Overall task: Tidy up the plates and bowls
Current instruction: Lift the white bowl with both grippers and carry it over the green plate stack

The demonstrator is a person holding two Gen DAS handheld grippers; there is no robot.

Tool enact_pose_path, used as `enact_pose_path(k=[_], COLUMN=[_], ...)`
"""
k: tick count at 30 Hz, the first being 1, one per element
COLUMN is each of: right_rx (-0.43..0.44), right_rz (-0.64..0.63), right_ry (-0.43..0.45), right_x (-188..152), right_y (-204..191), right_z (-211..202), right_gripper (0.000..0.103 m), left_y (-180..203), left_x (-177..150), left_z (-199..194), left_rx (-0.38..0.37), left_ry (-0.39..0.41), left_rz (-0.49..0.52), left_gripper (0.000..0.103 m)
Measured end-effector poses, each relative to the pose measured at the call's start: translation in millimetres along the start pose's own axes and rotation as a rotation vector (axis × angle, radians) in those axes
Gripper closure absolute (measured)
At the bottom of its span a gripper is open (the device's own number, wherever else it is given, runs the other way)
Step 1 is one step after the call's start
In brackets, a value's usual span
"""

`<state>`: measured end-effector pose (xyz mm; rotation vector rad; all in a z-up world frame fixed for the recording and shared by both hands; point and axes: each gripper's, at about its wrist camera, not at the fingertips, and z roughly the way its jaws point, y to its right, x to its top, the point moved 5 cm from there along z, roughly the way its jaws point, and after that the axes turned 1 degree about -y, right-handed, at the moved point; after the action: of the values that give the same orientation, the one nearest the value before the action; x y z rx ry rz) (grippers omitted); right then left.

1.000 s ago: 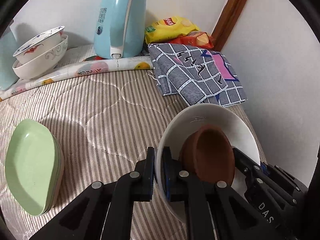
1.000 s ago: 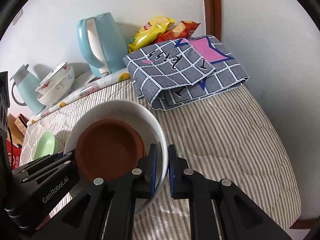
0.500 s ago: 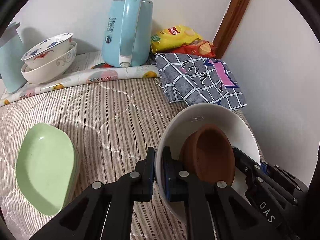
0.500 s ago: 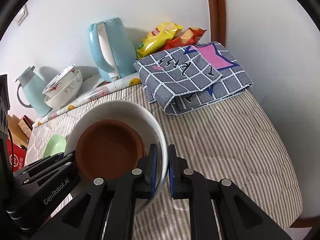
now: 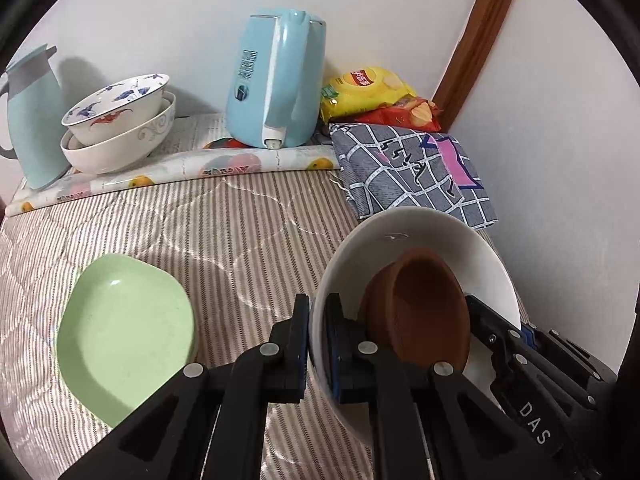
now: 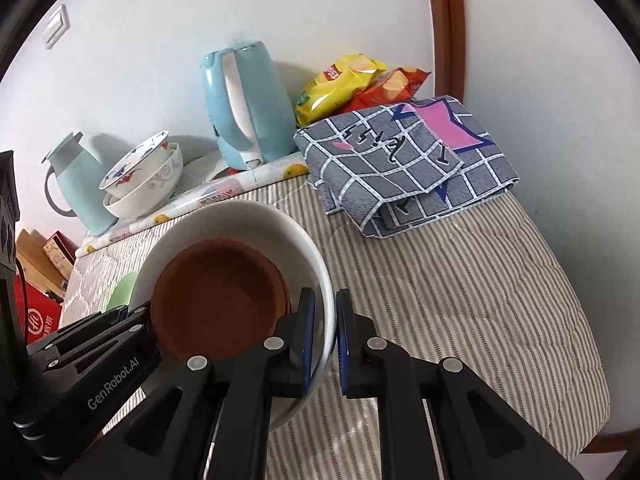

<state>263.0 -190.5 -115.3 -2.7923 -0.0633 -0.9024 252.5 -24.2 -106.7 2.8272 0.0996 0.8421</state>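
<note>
A large white bowl (image 5: 420,228) holds a brown dish (image 5: 420,304) and hangs above the striped quilt. My left gripper (image 5: 317,320) is shut on the white bowl's left rim. My right gripper (image 6: 323,320) is shut on its right rim (image 6: 324,280), with the brown dish (image 6: 216,292) inside. A stack of green plates (image 5: 120,328) lies on the quilt at the left. Two stacked patterned bowls (image 5: 120,128) stand at the back left by the wall; they also show in the right wrist view (image 6: 144,176).
A light blue kettle (image 5: 276,80) stands at the back wall, a blue jug (image 5: 32,112) at the far left. Snack bags (image 5: 368,88) and a folded checked cloth (image 5: 412,168) lie in the back right corner. The quilt's right edge (image 6: 580,340) drops off.
Both grippers have carried the white bowl with the brown dish leftward and back; the green plates and the patterned bowls now sit further into view.
</note>
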Motion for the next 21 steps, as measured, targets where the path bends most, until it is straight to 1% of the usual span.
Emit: enact_pose_path(k=[7,21], right_rx=[0.006,0.024], right_rz=[-0.004,-0.031], right_ry=[-0.001,-0.009], right_x=[-1,-5], right_y=[-16,-51], right_z=[0,6], right_gripper=[0.093,0.093], left_y=[-16,-52], left_x=[3,2], left_z=[-8,-15], left_rx=[0.008,0.025], left_ry=[0.007,0.012], left_rz=[0.0,-0.031], left_gripper=[0.094,0.094])
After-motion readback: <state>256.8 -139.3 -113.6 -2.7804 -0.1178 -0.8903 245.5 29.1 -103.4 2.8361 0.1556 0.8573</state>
